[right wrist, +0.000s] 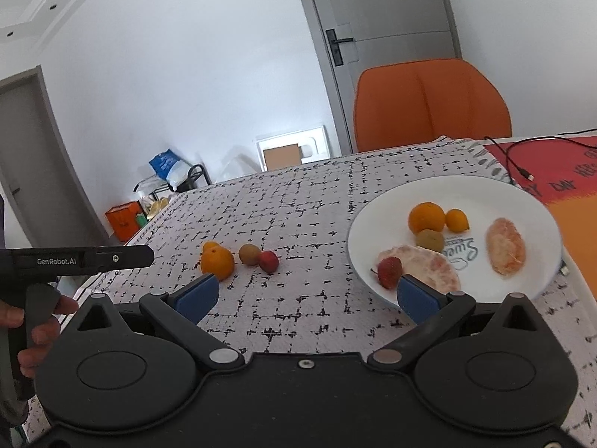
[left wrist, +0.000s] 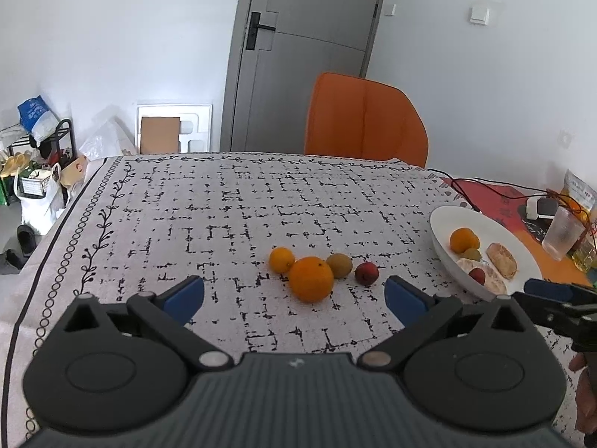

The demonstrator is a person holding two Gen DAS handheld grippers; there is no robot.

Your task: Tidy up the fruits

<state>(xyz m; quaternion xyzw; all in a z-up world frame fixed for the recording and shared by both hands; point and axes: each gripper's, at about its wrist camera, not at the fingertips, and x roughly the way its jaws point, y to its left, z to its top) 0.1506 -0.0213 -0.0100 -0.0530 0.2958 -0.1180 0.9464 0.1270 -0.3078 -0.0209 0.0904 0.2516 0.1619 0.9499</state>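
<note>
Four loose fruits: in a row on the patterned tablecloth [left wrist: 224,205], left of the plate
Row, left to right: small orange [left wrist: 282,260], big orange [left wrist: 311,278], kiwi [left wrist: 339,264], red fruit [left wrist: 366,273]
Contact: small orange touches big orange; kiwi just beside big orange; red fruit slightly apart from kiwi
White plate [right wrist: 522,194]: near the table's right side, holds an orange [right wrist: 427,217], a smaller orange [right wrist: 456,220], a kiwi [right wrist: 430,240], a red fruit [right wrist: 390,271] and two peeled citrus pieces [right wrist: 506,245]
Plate layout: kiwi touches the orange in front of it; red fruit sits against the nearer peeled piece
Left gripper [left wrist: 294,296]: blue fingers spread wide, empty, above the cloth just short of the fruit row, big orange roughly centred between them
Right gripper [right wrist: 305,295]: fingers wide, empty, hovering near the plate's near-left rim; right finger overlaps the rim in its own view
Hands: a hand [right wrist: 35,330] grips the left tool's handle, seen from the right wrist
Background: orange chair [left wrist: 363,117] at the far table edge, grey door [left wrist: 309,41] behind it
</note>
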